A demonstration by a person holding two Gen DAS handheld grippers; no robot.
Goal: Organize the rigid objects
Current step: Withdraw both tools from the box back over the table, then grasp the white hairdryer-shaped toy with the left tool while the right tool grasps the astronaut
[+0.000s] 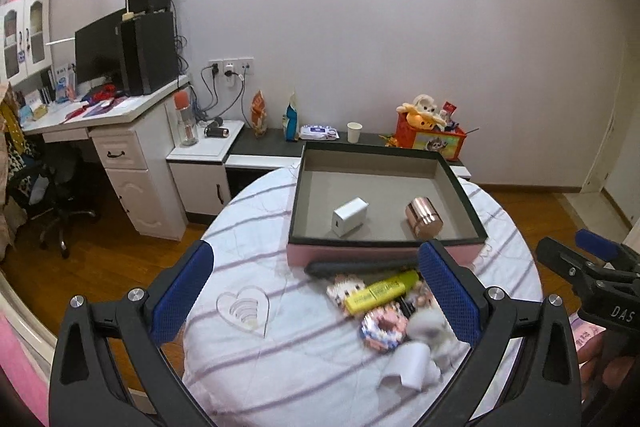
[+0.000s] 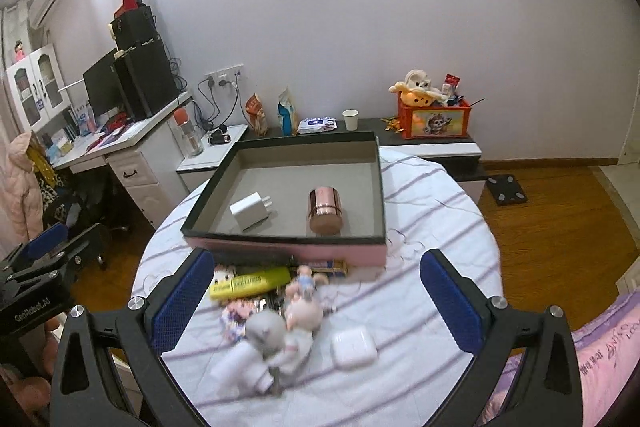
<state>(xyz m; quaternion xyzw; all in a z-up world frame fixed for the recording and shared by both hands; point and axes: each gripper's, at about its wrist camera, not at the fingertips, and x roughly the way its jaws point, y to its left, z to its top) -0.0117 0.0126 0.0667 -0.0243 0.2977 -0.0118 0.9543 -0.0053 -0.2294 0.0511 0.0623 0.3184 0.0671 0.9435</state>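
A shallow pink box (image 1: 360, 254) (image 2: 288, 251) with a dark rim stands on the round table. Inside it lie a white charger (image 1: 349, 216) (image 2: 251, 212) and a copper-coloured tin (image 1: 424, 217) (image 2: 325, 211). In front of the box sits a pile: a yellow highlighter (image 1: 382, 291) (image 2: 250, 282), a dark flat bar (image 1: 360, 265), small figurines (image 2: 303, 301), a white earbud case (image 2: 354, 346). My left gripper (image 1: 318, 301) and right gripper (image 2: 316, 303) both hang above the pile, open, with nothing between their fingers. The right gripper also shows at the right edge of the left wrist view.
The table wears a white striped cloth (image 1: 304, 359), with a clear heart-shaped piece (image 1: 244, 309) at the left. Behind stand a low cabinet with a paper cup (image 1: 354, 132) and an orange toy box (image 1: 430, 139), and a desk with a monitor (image 1: 98, 47). Pink bedding (image 2: 600, 343) lies at the right.
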